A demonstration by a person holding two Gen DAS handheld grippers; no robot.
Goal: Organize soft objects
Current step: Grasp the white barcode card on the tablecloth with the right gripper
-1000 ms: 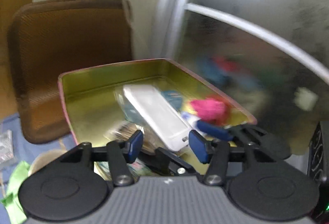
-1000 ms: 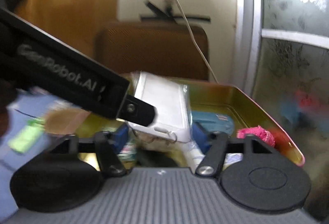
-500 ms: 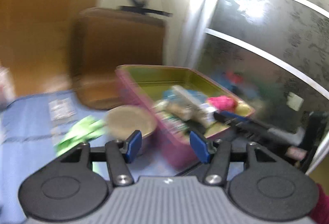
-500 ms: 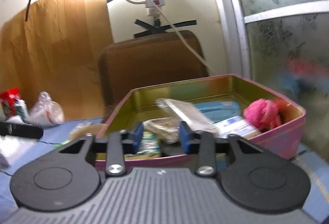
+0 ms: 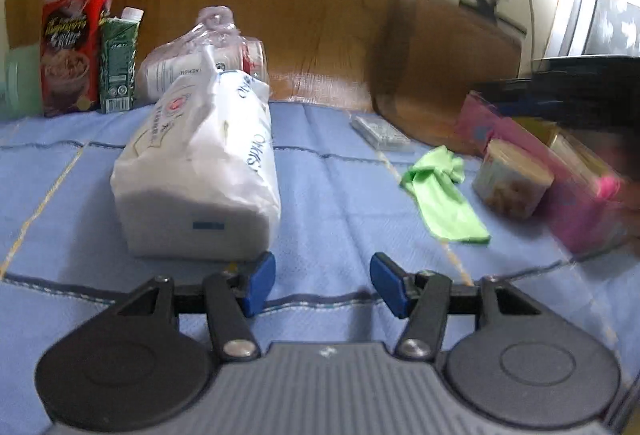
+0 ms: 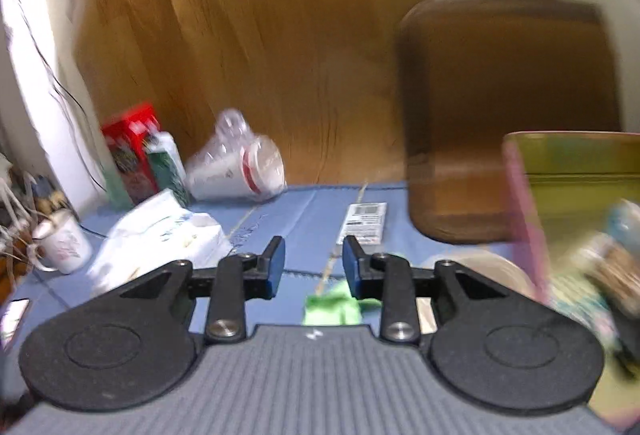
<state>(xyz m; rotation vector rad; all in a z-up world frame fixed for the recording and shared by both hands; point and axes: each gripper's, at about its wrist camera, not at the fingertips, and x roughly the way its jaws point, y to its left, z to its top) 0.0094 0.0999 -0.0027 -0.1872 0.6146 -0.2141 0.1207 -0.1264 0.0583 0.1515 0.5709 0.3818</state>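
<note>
Left claw (image 5: pixel 322 284) spread and empty at lower centre; right claw (image 6: pixel 313 265) narrowly parted, empty; crumpled white plastic tissue pack (image 5: pixel 200 171) left of centre: probably light, squashy, slippery; best pinched across its narrow end.

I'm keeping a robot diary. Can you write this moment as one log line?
left gripper: open, empty | right gripper: open, empty | tissue pack: on blue cloth | green cloth: beside pink tin
</note>
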